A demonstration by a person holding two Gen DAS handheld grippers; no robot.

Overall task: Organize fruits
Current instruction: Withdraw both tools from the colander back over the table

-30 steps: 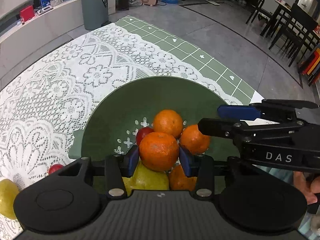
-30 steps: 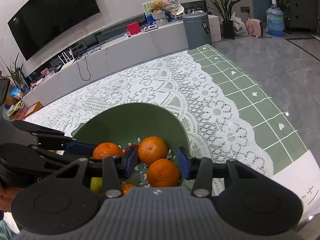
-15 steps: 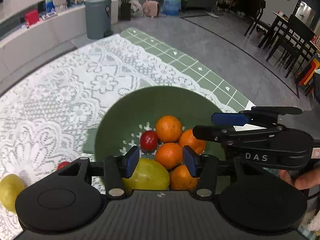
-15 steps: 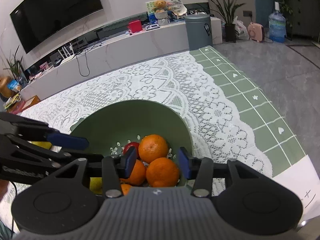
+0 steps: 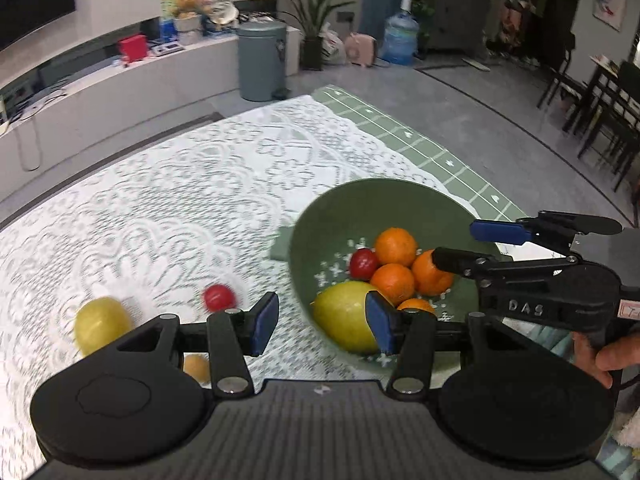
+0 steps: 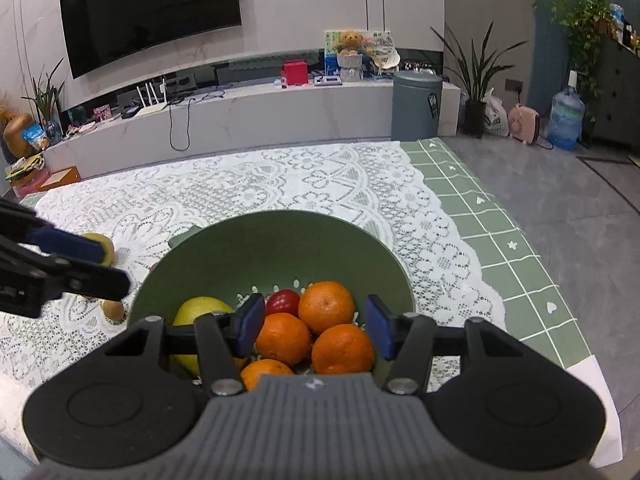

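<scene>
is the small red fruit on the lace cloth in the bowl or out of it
Out. That small red fruit lies on the lace cloth, left of the green bowl; a second red one sits inside.

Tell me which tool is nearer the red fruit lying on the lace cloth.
Left. The left tool hangs just beside the red fruit; the right tool is over the green bowl.

green bowl (image 6: 276, 240), orange fruit (image 6: 326, 307), white lace cloth (image 6: 280, 176)

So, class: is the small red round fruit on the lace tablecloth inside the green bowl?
No: small red fruit lies on tablecloth, outside bowl.
</scene>
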